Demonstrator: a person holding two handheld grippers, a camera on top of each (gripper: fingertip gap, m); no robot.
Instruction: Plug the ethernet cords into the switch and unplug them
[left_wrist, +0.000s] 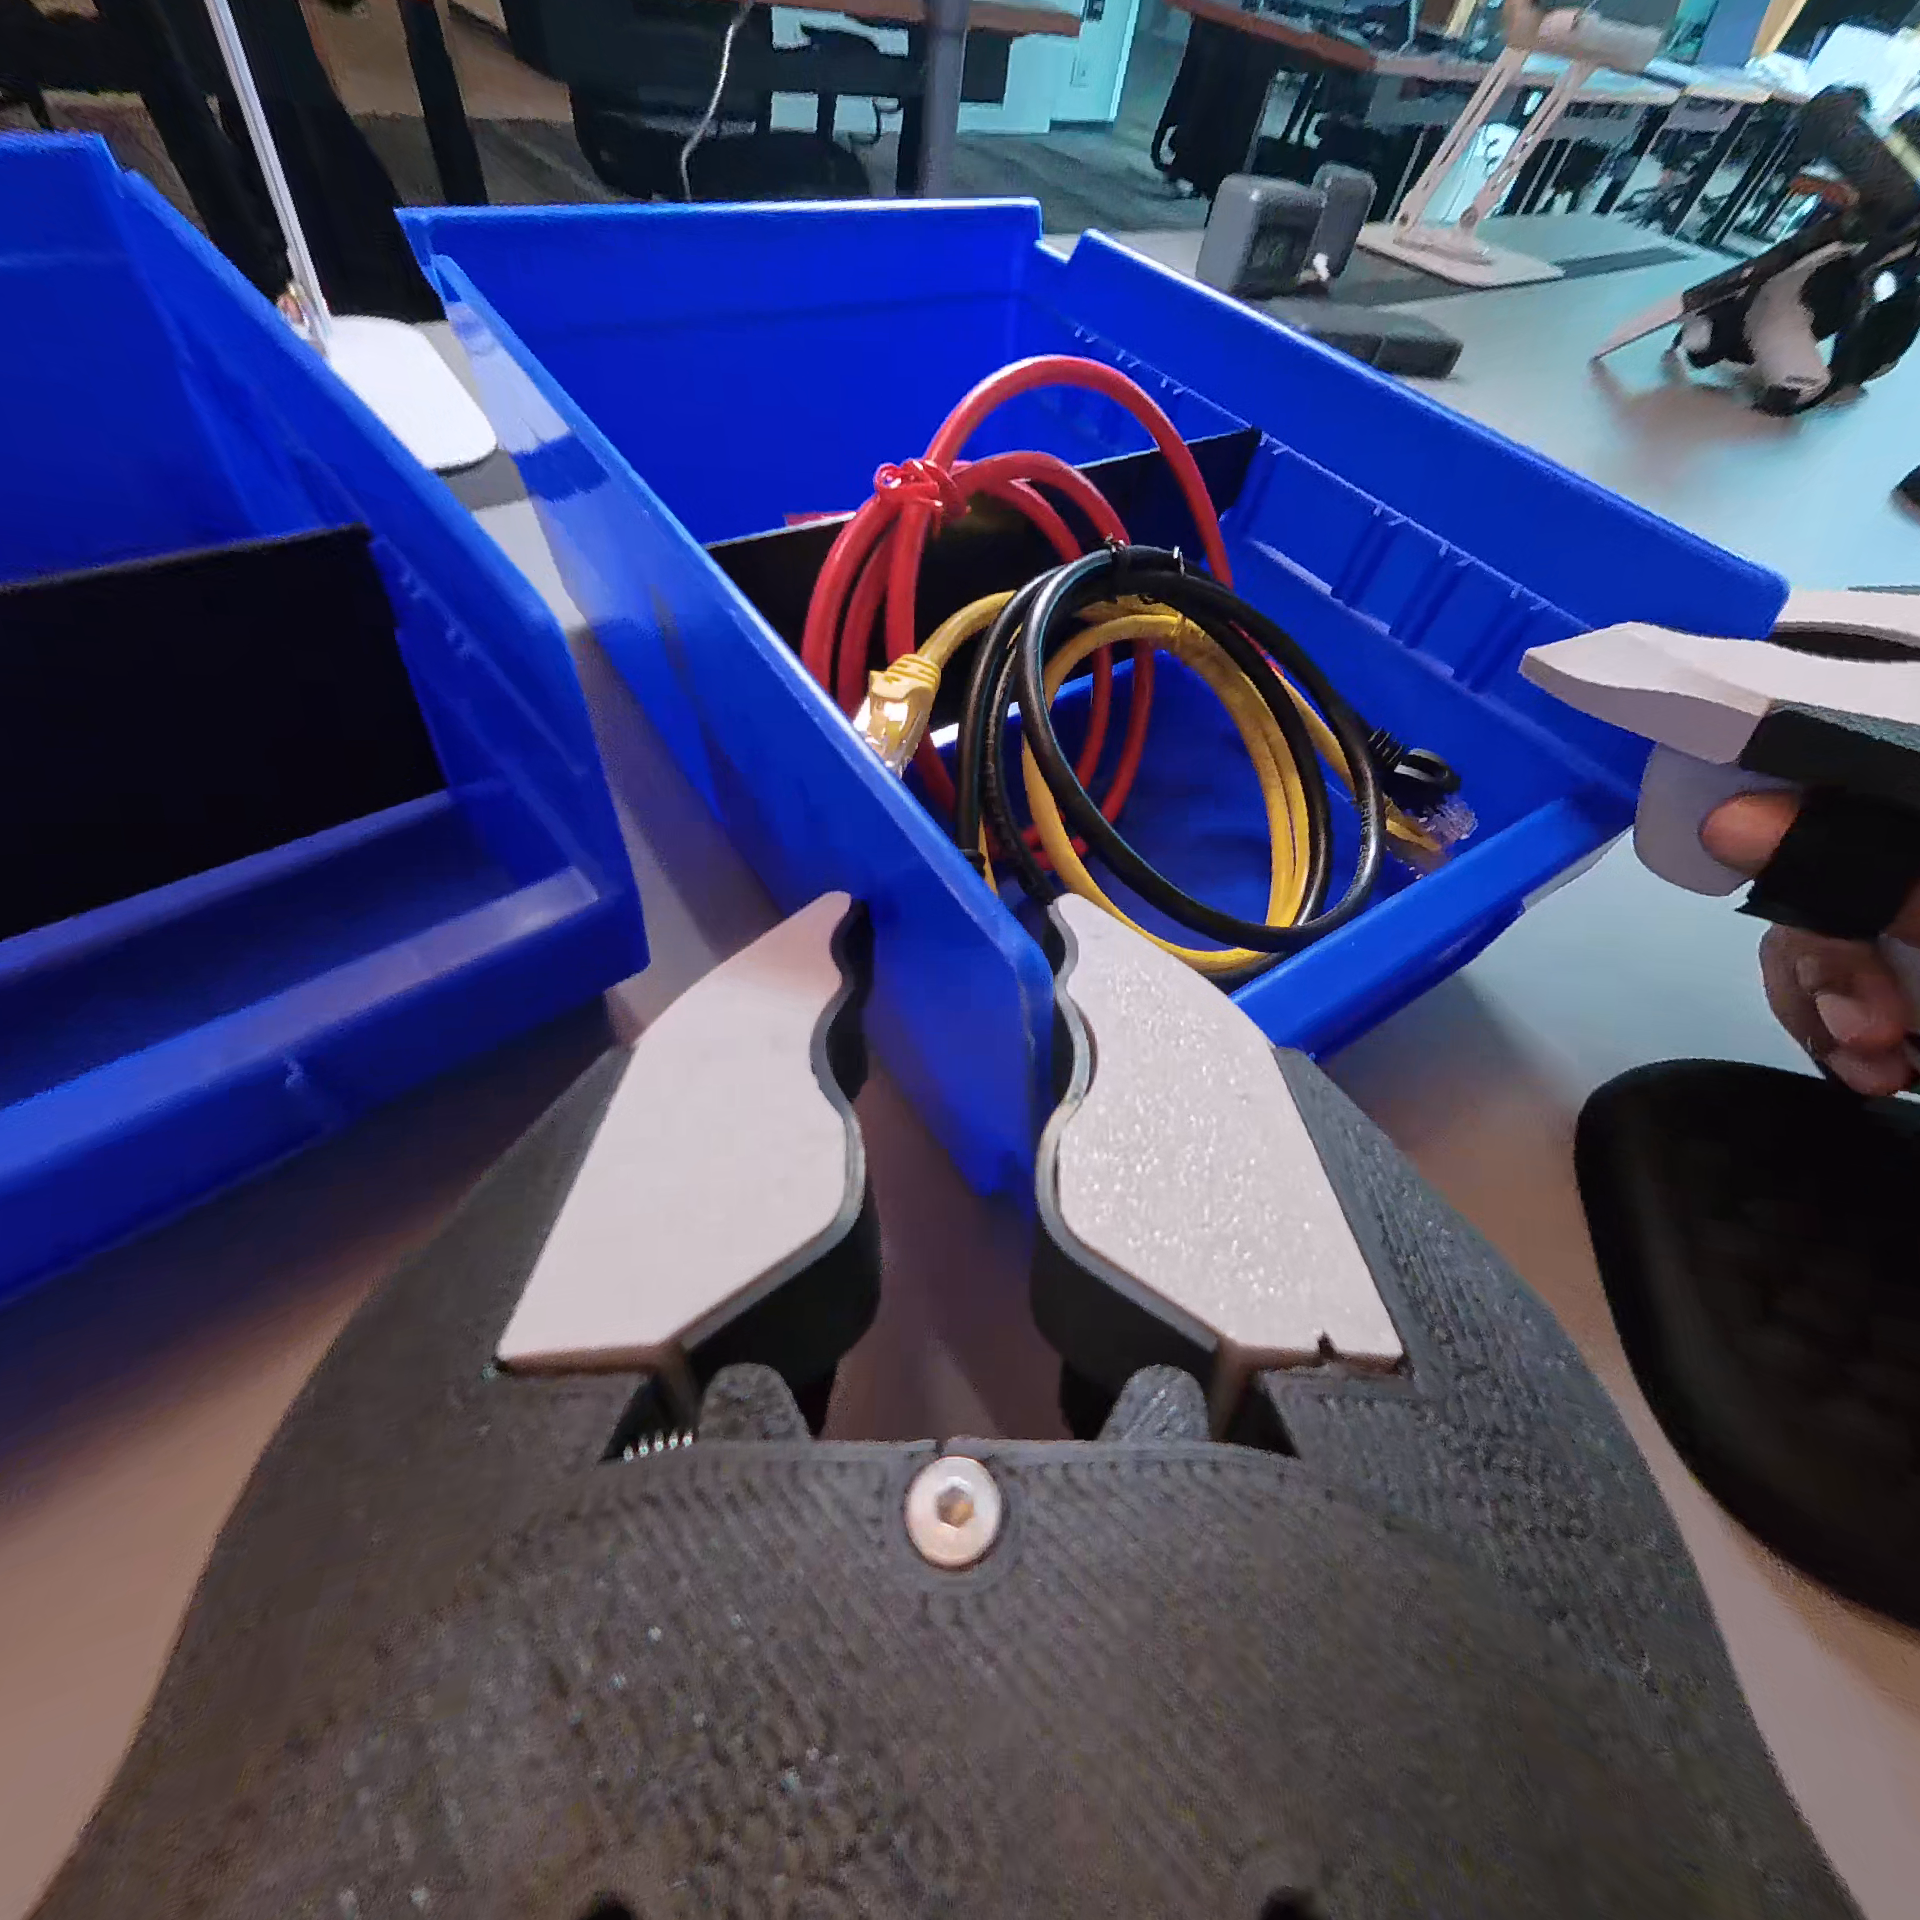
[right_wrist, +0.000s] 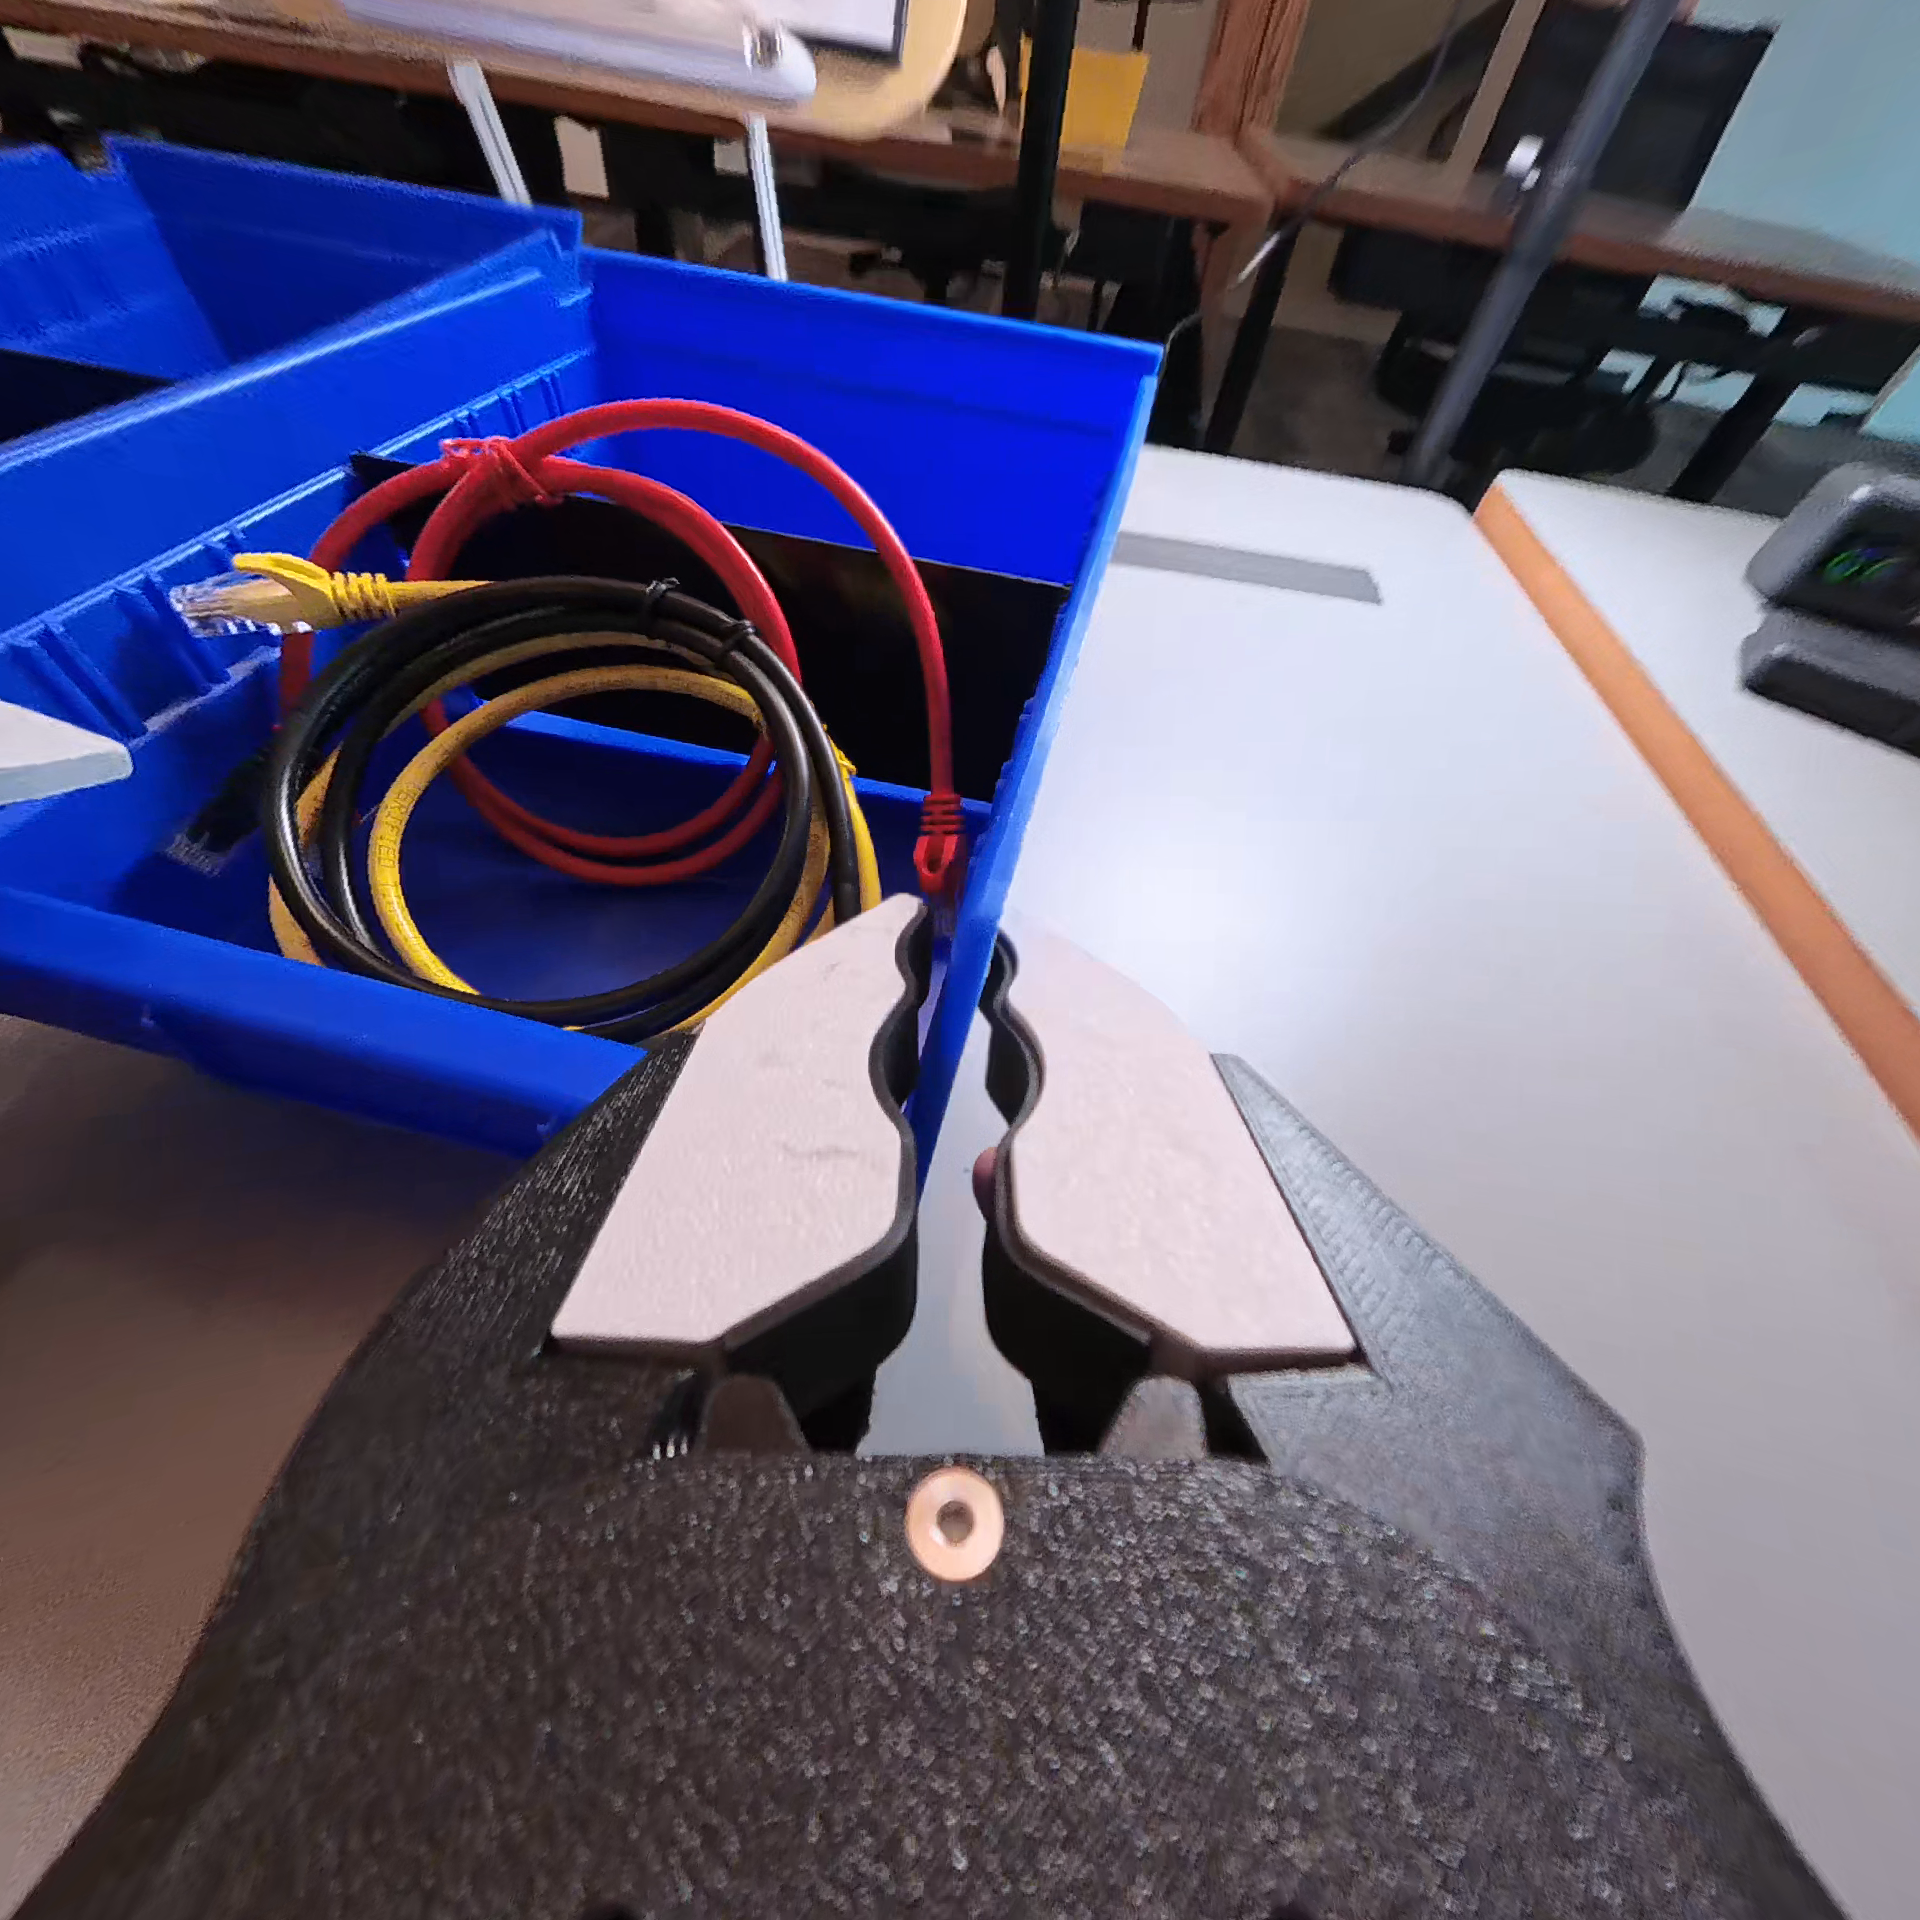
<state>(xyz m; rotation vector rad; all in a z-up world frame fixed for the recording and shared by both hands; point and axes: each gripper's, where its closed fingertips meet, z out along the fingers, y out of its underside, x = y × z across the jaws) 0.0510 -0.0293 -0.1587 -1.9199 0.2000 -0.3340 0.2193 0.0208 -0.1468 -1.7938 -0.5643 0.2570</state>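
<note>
I have each gripper straddling a side wall of the blue bin (left_wrist: 727, 343): left gripper (left_wrist: 951, 914) jaws spread, right gripper (right_wrist: 961, 920) jaws nearly pinching, probably to shift it. Ethernet cords (right_wrist: 582, 790) lie coiled inside; no switch visible.

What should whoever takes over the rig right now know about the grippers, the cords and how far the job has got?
Left gripper: straddling the left wall of the blue bin, not visibly clamped.
Right gripper: straddling the bin's right wall, nearly shut; contact unclear.
Cords: red cord, yellow cord and black cord lie coiled in the bin, red and black still tied.
Done: nothing plugged. No switch in view.
Left: find the switch, take the cords out, plug, unplug.
</note>
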